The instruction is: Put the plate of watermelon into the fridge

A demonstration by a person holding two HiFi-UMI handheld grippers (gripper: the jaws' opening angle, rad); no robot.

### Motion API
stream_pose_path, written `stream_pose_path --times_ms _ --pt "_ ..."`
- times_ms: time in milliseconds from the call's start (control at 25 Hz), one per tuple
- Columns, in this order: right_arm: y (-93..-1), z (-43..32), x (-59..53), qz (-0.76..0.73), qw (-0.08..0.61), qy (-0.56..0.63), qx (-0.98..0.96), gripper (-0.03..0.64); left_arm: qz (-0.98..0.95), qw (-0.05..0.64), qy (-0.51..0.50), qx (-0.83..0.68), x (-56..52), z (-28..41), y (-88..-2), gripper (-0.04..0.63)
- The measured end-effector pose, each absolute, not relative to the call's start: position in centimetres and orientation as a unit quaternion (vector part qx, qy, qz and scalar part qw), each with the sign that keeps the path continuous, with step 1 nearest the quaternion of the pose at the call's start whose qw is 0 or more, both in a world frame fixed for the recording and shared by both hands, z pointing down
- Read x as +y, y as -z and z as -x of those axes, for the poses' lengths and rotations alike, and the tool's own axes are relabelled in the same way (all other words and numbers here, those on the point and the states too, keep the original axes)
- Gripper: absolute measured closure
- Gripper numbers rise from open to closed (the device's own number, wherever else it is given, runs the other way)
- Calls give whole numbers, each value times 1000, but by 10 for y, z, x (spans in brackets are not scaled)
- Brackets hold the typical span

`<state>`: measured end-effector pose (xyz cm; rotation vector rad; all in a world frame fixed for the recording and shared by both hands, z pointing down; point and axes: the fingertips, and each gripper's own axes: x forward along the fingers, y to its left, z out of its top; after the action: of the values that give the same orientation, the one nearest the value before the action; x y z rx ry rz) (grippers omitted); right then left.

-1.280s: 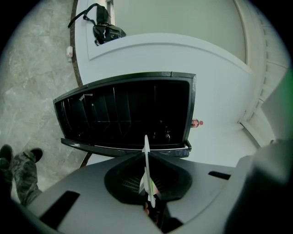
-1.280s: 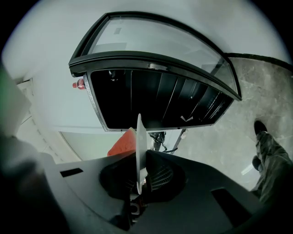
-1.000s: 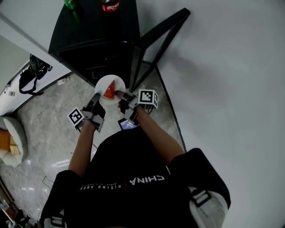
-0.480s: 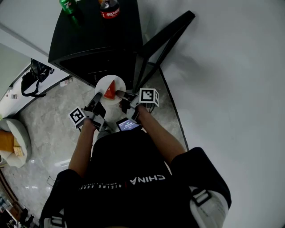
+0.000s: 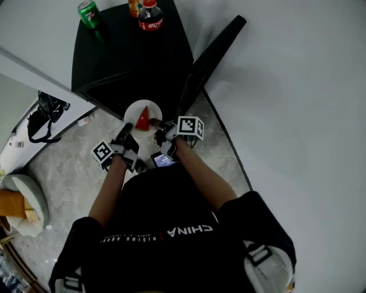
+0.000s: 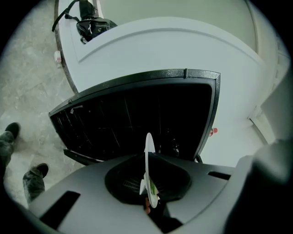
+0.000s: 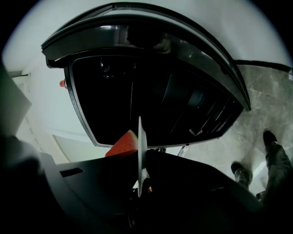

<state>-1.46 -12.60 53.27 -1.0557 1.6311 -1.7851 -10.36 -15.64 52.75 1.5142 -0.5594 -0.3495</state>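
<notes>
1. While the person [image 5: 171,229] stands on the grey marbled floor [image 5: 68,166] facing the black fridge [image 5: 131,51], a black bag [image 5: 41,111] lies far off at 9 o'clock in the head view.
2. On the fridge's top, toward 11 o'clock, stands a green can [image 5: 89,11]. A cola bottle [image 5: 150,14] stands right of it, near 12 o'clock.
3. The left gripper [image 5: 127,133] has its jaws pinched on the white plate [image 5: 132,111], taking the rim at about 7 o'clock. Its own view shows the plate [image 6: 149,157] edge-on and upright in the picture, clamped between the jaws of the left gripper [image 6: 147,205], with the dark fridge interior [image 6: 137,119] behind.
4. The plate is held in the air just in front of the fridge opening, carried between both grippers. A red watermelon slice [image 5: 142,121] lies on it with its tip toward 12 o'clock.
5. The right gripper [image 5: 157,124] has its jaws pressed on the plate's rim at about 4 o'clock. In its view the plate [image 7: 139,146] again stands edge-on between the jaws of the right gripper [image 7: 139,183]. The watermelon slice [image 7: 122,144] shows at 9 o'clock of the plate, and the open fridge [image 7: 155,91] fills the background.
6. The fridge door [image 5: 211,57] stands open toward 1 o'clock, beside the white wall [image 5: 297,86].
</notes>
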Motion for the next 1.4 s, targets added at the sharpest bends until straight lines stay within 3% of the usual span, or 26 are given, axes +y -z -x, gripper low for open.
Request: stream_pose_path --times_ms 360,1400 --pt "-530 15 -150 465 272 617 573 586 -665 672 184 -269 -178 110 -523 571" --pt "-563 2 -162 461 337 635 520 588 -675 656 191 -278 -180 92 -537 568"
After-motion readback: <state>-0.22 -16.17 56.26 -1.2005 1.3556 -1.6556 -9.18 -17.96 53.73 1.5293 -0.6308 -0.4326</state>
